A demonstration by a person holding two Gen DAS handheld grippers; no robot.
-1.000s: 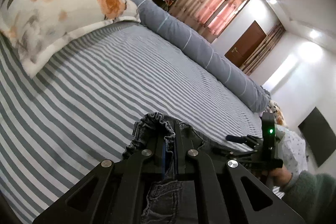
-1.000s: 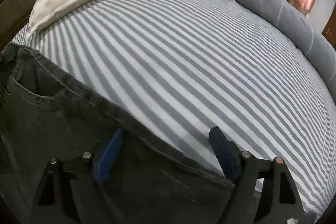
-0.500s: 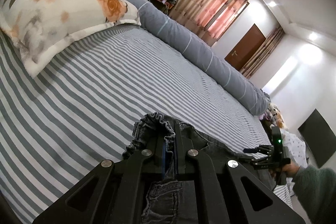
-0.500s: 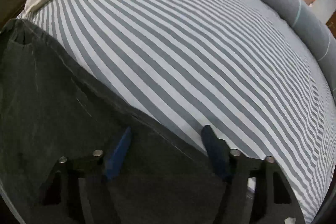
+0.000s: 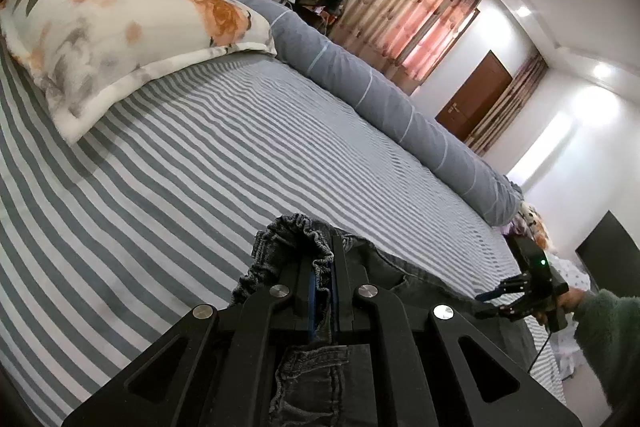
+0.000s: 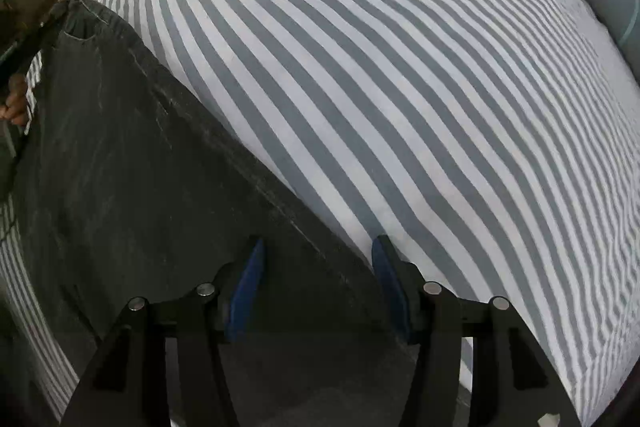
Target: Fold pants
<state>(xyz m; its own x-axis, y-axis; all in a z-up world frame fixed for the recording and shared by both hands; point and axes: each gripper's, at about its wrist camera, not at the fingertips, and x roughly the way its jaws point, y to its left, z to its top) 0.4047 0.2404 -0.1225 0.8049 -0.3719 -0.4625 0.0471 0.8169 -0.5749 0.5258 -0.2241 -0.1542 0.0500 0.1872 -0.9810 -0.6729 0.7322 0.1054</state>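
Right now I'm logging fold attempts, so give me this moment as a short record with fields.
surface: striped bed sheet
garment: dark jeans, laid flat
left gripper: shut on the elastic waistband
right gripper: closing, straddling the jeans' leg edge, pads not pressing
nearby: floral pillow, grey bolster
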